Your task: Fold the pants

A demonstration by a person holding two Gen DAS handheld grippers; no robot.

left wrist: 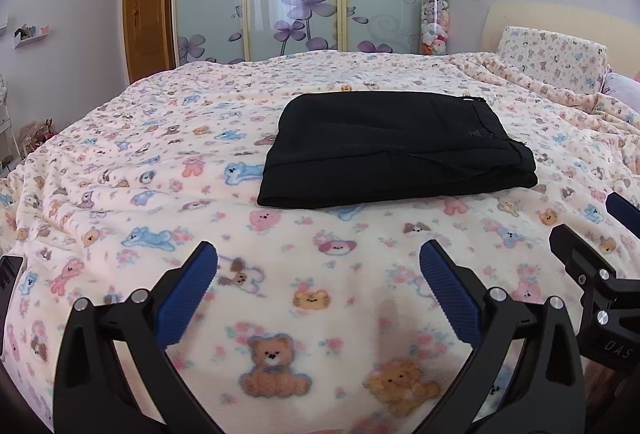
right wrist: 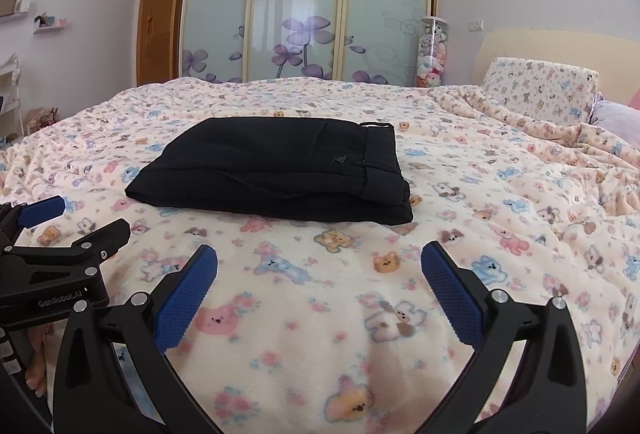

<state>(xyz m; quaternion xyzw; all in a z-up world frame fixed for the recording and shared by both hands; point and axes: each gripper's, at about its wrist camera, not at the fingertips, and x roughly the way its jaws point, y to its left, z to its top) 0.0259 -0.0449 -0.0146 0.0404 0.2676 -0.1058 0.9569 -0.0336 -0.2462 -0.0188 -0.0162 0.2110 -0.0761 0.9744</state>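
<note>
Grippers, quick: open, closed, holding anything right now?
Left hand-held gripper: open, holding nothing.
Right hand-held gripper: open, holding nothing.
Folded pants lie on the bed, untouched.

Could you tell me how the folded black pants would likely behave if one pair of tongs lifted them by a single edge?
The pants look like soft cloth in stacked layers, so they would probably droop and unfold. On the fleecy blanket, pushing would likely bunch them rather than slide them.

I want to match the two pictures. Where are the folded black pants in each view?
Left wrist view: black pants lie on the blanket, right of center.
Right wrist view: black pants lie left of center.
Shared landmark: the clear tube of plush toys beside the wardrobe.
</note>
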